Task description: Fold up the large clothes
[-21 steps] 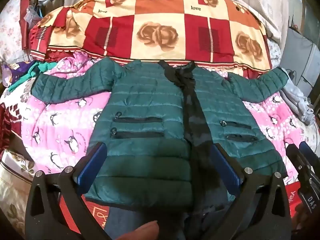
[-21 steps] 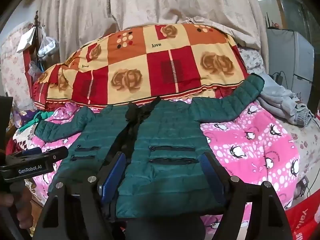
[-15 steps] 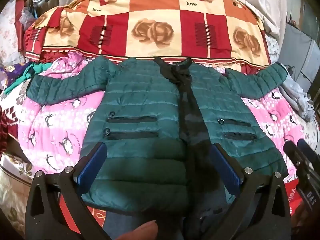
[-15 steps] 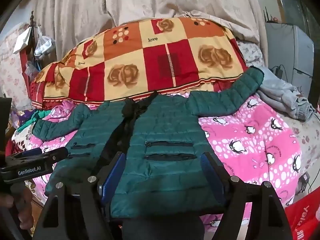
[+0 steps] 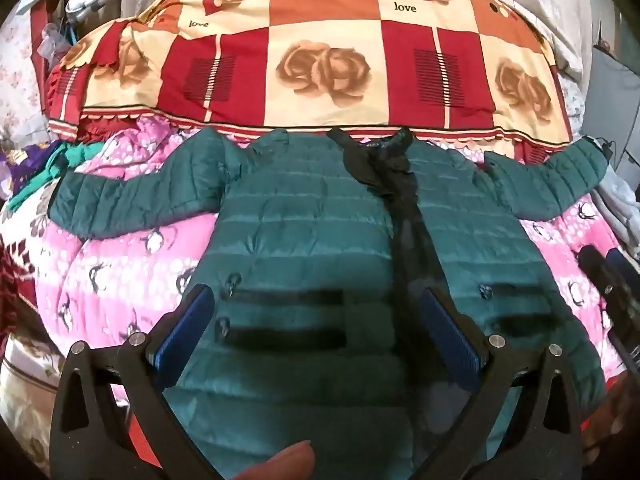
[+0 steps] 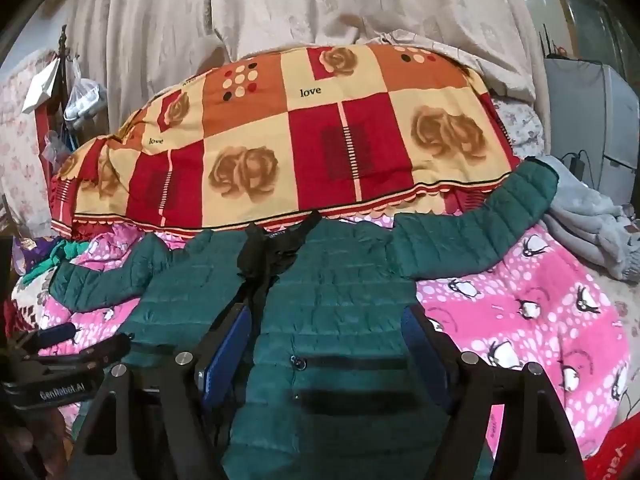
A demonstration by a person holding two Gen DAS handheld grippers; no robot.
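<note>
Blue pads line the fingers of the left gripper (image 5: 316,330), which hangs spread wide with nothing between its jaws, over the lower left front of the green quilted jacket (image 5: 304,240). Between the pads show two dark zip pockets (image 5: 286,314) of that panel, one above the other. The right gripper (image 6: 326,350) is likewise agape and holds nothing; it sits above the jacket's other front panel, where two more zip pockets (image 6: 352,380) lie between its fingers. Whether either gripper touches the fabric cannot be told from these views.

The jacket lies flat, front up, on a pink penguin-print blanket (image 5: 120,264) that covers the bed. Its black collar and front placket (image 5: 394,184) run down the middle, and both sleeves are spread out sideways: the left sleeve (image 5: 132,200) rests on the pink blanket, while the right sleeve (image 6: 480,232) reaches toward a heap of grey clothing (image 6: 592,224) at the bed's edge. Just beyond the collar rises a red, orange and cream checked quilt (image 6: 280,136) printed with roses and the word "love". Behind it hangs a pale curtain (image 6: 320,0).
</note>
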